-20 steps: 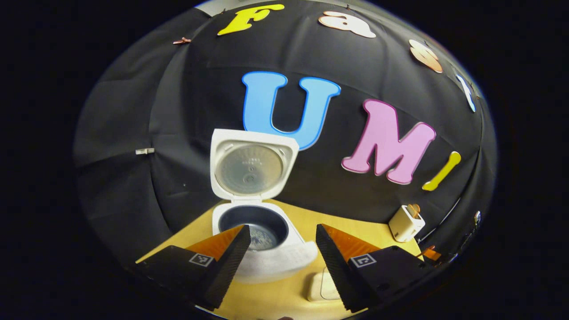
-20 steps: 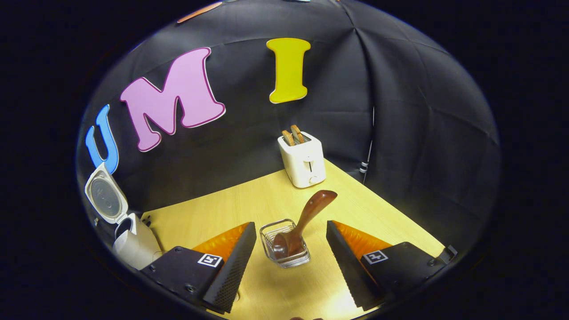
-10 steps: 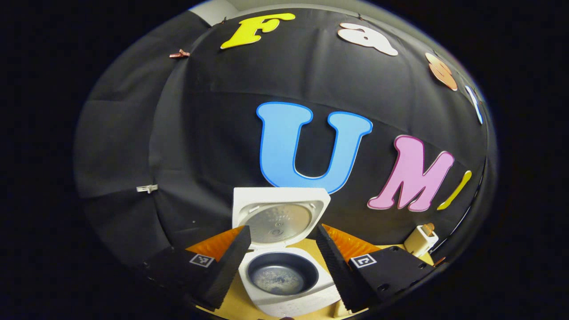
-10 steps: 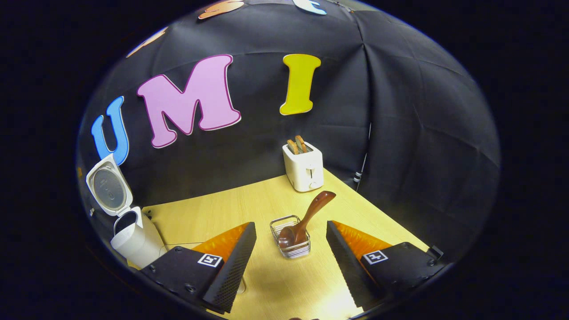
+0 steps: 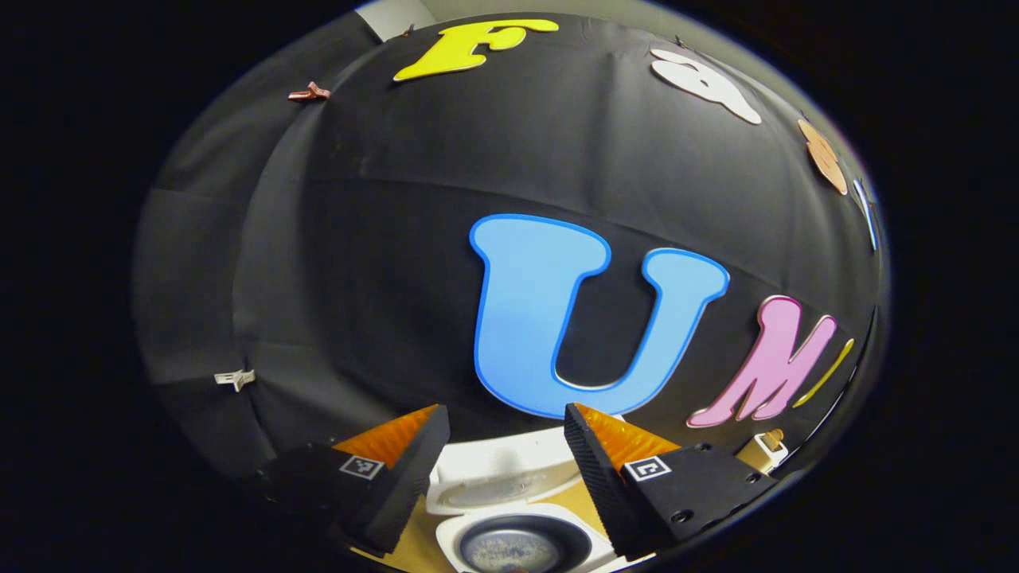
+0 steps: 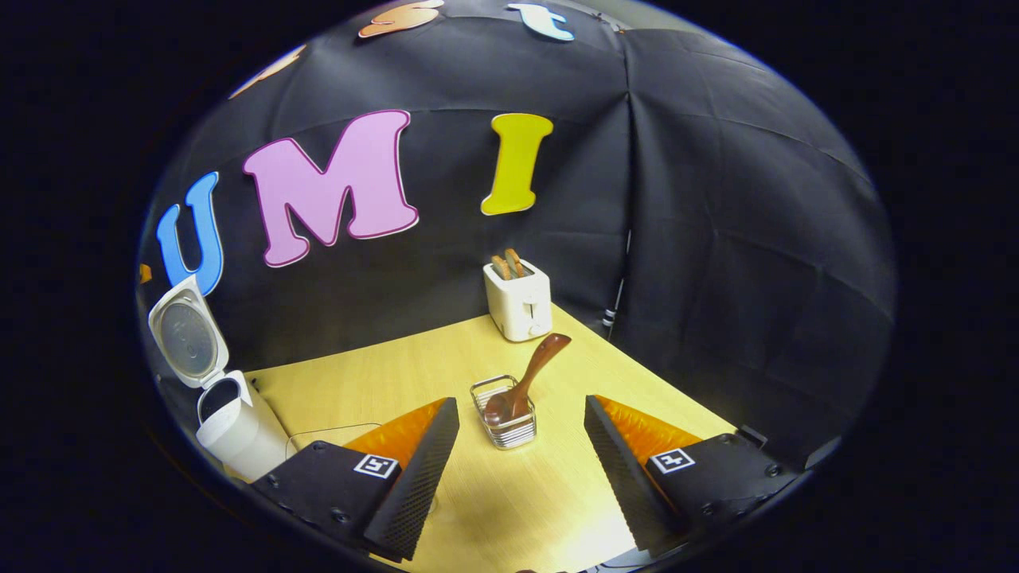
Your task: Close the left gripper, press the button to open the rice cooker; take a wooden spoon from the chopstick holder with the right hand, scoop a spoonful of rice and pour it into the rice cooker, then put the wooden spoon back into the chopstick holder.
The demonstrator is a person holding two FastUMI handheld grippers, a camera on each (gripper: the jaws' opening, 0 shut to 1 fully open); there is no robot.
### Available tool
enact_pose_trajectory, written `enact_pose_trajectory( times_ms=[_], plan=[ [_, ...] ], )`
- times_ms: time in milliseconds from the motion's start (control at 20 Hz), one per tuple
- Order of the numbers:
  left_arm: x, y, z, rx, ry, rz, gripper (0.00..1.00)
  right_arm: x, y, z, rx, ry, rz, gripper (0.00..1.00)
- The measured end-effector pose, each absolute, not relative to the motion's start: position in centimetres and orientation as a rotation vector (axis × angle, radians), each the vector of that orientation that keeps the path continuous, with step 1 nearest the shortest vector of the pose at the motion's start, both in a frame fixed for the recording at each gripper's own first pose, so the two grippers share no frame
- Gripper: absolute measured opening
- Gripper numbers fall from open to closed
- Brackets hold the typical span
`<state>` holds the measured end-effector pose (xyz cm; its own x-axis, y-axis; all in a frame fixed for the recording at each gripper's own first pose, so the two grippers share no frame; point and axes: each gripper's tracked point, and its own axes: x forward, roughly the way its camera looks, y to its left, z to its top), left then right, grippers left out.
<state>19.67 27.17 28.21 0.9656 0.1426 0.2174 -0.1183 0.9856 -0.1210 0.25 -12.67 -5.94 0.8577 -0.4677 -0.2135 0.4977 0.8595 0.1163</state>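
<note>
The left gripper view is taken from just in front of the open rice cooker (image 5: pixel 509 509), close above it, and is aimed high at the booth's back wall; the cooker is cut by the lower edge between the left gripper (image 5: pixel 505 477)'s spread fingers. The right gripper view is taken from farther back, above the wooden table (image 6: pixel 382 378), and is tilted down toward the chopstick holder (image 6: pixel 504 422) and the toaster (image 6: pixel 518 301) in the corner. The rice cooker (image 6: pixel 227 398) and the toaster (image 5: pixel 763 450) are shared by both views.
</note>
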Motion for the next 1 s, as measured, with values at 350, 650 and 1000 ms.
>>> enact_pose_trajectory(
  times_ms=[350,650,1000],
  plan=[
    [28.2,30.1,26.7,-0.086,-0.127,0.097,0.94,-1.0,-10.3,-6.1,0.162,0.189,-0.551,0.98],
    [30.5,28.1,22.7,-0.1,0.028,0.082,0.96,-1.4,-9.7,-6.3,0.158,0.19,-0.556,0.99],
    [26.0,24.1,18.7,-0.211,0.19,0.026,0.97,-0.3,-9.4,-7.3,0.167,0.213,-0.497,0.99]
  ],
)
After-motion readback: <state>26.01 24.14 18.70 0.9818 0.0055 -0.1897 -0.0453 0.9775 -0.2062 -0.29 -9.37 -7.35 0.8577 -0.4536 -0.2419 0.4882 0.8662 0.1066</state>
